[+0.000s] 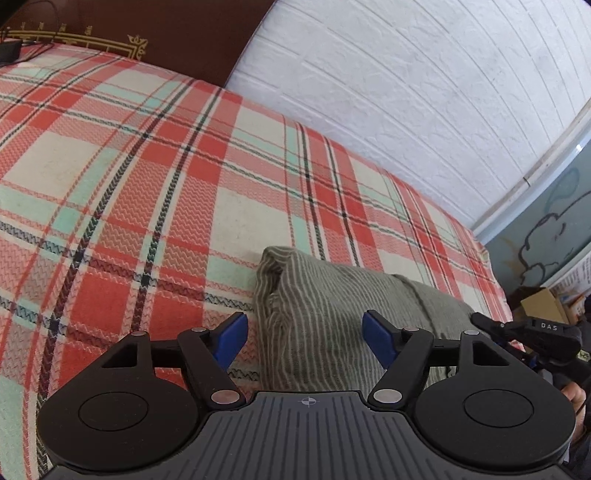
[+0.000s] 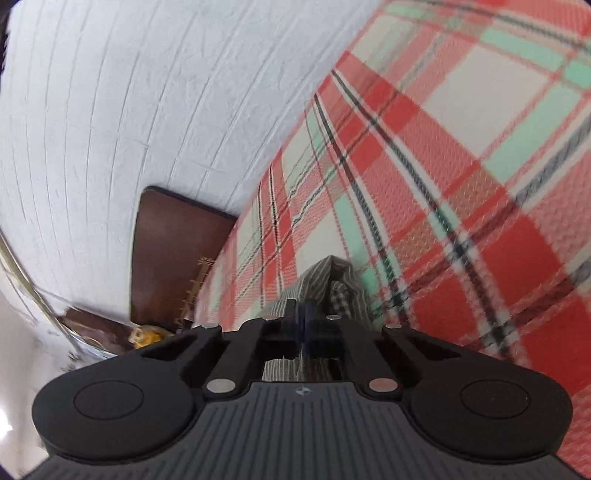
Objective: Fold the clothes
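Right gripper [image 2: 303,314] pinching the striped garment [image 1: 325,317] on the bed [image 1: 147,184]; left gripper [image 1: 304,338] spread wide, garment just ahead between its fingers.

A bed [image 1: 155,192] carries everything here, covered by a plaid blanket [image 1: 110,258] in red, cream and mint green with thin dark lines. The blanket lies fairly flat and runs up to a dark brown headboard [image 1: 177,33] at one end and a white wall along its far side. A folded garment [image 1: 332,314] of grey-green cloth with thin pale stripes lies directly on the blanket, near the bed's front edge. A small dark object with a cable [image 1: 9,50] rests by the headboard.
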Available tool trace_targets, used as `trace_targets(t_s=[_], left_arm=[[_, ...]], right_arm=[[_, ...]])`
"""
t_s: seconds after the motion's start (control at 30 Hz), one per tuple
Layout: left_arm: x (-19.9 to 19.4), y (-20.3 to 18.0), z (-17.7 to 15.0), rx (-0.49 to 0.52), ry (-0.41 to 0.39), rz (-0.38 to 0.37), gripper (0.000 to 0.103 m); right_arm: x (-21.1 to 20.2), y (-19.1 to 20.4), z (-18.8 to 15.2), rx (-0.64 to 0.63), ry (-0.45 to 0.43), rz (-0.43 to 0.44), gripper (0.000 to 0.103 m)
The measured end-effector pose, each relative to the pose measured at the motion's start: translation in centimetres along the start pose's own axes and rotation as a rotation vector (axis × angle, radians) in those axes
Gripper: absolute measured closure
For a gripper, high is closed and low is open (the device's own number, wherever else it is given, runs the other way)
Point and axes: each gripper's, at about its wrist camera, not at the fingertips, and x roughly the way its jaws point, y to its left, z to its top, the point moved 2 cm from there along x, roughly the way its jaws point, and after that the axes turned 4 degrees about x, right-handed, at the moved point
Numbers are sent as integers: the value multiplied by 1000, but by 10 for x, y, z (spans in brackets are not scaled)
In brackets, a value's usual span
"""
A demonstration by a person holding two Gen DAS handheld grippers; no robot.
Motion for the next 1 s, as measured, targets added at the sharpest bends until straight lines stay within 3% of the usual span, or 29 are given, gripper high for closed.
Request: trace_targets(t_s=[0.07, 0.2, 0.37, 0.43, 0.57, 0.63, 0.67, 0.7, 0.73, 0.83, 0.87, 0.93, 1.0], left_arm=[[3, 3, -3, -5, 13, 0, 23], [-2, 11, -3, -28, 4, -1, 23], [-2, 19, 10, -61, -16, -11, 23], [7, 17, 16, -67, -12, -19, 22], [24, 15, 30, -77, -2, -34, 23], [32, 14, 36, -82, 2, -42, 32], [35, 14, 37, -81, 7, -40, 66], [38, 16, 36, -77, 13, -36, 86], [41, 17, 36, -74, 19, -33, 90], [49, 20, 35, -65, 36, -23, 88], [44, 22, 35, -78, 28, -27, 64], [27, 25, 31, -100, 3, -30, 54], [4, 26, 24, -103, -24, -21, 39]], right_arm=[[0, 10, -4, -126, -12, -84, 100], [8, 18, -12, -226, 4, -137, 93], [-7, -9, 14, 59, -50, 10, 88], [-2, -12, 18, 94, -47, 15, 80], [12, -16, 21, 122, -25, 20, 79], [19, -15, 20, 115, -16, 8, 81], [21, -14, 19, 103, -17, 3, 101], [23, -13, 19, 91, -18, -2, 101], [24, -12, 18, 80, -20, -12, 101], [27, -12, 18, 71, -11, -33, 97], [24, -12, 17, 71, -13, -26, 95], [10, -10, 14, 68, -32, 13, 84], [-8, -5, 4, 31, -36, 34, 65]])
